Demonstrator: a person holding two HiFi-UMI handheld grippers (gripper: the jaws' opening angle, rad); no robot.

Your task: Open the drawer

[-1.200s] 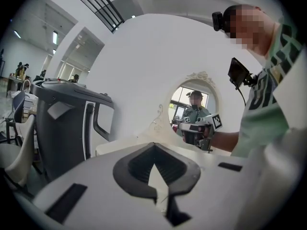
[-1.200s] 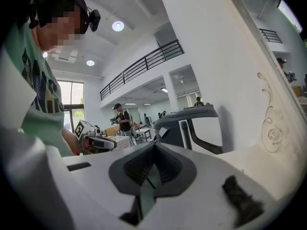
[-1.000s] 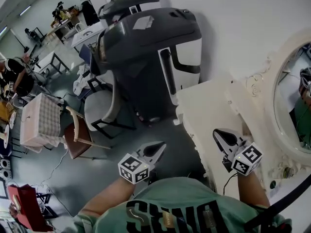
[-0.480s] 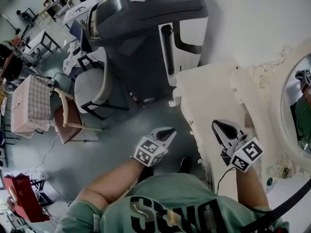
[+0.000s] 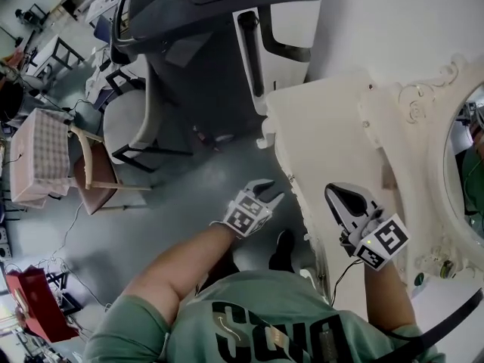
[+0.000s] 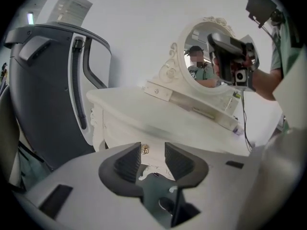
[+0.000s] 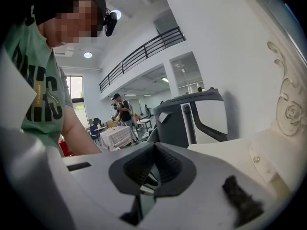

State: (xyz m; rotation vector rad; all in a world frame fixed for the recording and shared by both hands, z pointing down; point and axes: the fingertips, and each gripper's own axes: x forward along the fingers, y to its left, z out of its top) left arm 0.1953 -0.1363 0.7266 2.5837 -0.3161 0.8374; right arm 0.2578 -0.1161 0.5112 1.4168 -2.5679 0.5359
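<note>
"Down went the left gripper, well below where it hung a second earlier, off the tabletop's front edge, and its jaws had just been opening. Did it have anything?"

"No. They stood fairly wide apart and bare. Through the gap I saw the little brass ring pull, still some way beyond the pads, nothing touching it."

"So the drawer was shut?"

"It looked shut, its white front flush under the tabletop with the pull in the middle. I judged that pull the only sensible place to take hold: the front is smooth and carved, with no lip to catch. A ring that small probably swings loose and could slide out of the pads, so a firm pinch and a straight pull seemed wise. A painted wooden drawer like that may stick, then come free suddenly."

"And the right gripper?"

"Hovering above the tabletop, jaws closed together on nothing. Behind it stood the oval mirror, and off to the side the big grey chair."
</note>
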